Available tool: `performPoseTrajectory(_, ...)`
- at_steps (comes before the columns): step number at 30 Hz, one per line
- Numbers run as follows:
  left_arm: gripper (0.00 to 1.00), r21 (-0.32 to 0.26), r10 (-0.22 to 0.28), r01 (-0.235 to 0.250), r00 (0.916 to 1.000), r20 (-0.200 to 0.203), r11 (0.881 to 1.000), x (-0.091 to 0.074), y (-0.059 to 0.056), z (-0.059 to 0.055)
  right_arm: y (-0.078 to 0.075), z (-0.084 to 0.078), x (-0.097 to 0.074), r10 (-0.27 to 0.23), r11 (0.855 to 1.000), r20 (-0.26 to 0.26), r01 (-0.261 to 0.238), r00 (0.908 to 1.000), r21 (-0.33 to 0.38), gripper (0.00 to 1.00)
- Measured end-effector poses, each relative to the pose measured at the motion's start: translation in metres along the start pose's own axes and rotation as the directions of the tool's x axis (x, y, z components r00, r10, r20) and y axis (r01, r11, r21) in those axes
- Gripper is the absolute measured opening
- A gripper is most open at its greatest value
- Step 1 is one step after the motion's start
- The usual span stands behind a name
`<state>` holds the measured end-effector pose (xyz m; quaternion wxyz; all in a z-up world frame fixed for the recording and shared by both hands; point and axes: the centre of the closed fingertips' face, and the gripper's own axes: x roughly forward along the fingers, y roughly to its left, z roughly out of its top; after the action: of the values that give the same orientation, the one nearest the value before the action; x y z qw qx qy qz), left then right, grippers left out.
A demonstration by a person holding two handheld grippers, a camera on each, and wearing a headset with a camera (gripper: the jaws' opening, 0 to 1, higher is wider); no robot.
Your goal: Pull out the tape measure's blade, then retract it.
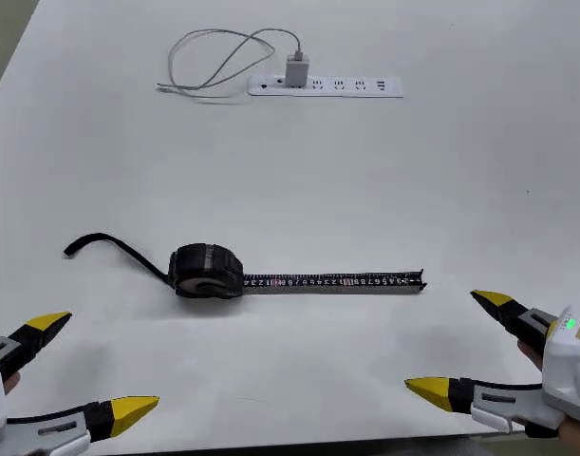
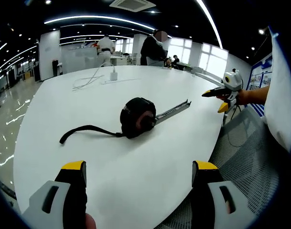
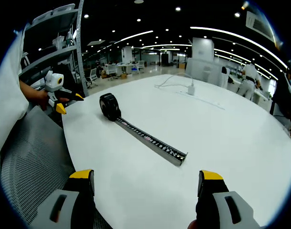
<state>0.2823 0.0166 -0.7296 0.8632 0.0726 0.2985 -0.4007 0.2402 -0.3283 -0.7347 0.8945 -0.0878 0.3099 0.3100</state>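
Nearest, the left gripper [image 1: 102, 362] and right gripper [image 1: 446, 340] hover with jaws apart at the table's [image 1: 365, 171] near edge, the tape measure [image 1: 206, 271] lying between them, its case likely hard and weighty, its blade [image 1: 337, 281] out rightward, thin and springy, best pinched near the end hook [image 1: 421, 279].

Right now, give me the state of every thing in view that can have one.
tape measure, resting on the table, ungripped
blade, pulled out, lying flat
strap, slack on the table
left tongs, open, holding nothing
right tongs, open, holding nothing
charger, plugged into the power strip
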Motion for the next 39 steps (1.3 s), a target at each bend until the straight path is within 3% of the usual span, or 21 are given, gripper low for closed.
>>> performPoseTrajectory(12, 0.91, -0.028, 0.008, -0.008, 1.0000, -0.002, 1.000, 0.000, -0.003, -0.009, 0.005, -0.012, -0.003, 0.008, 1.000, -0.034, -0.008, 0.9994, 0.003, 0.87)
performPoseTrajectory(39, 0.90, -0.036, 0.009, -0.009, 1.0000, 0.001, 0.999, 0.002, -0.003, -0.006, 0.007, -0.014, -0.001, 0.013, 1.000, -0.039, -0.013, 0.9991, 0.012, 0.88)
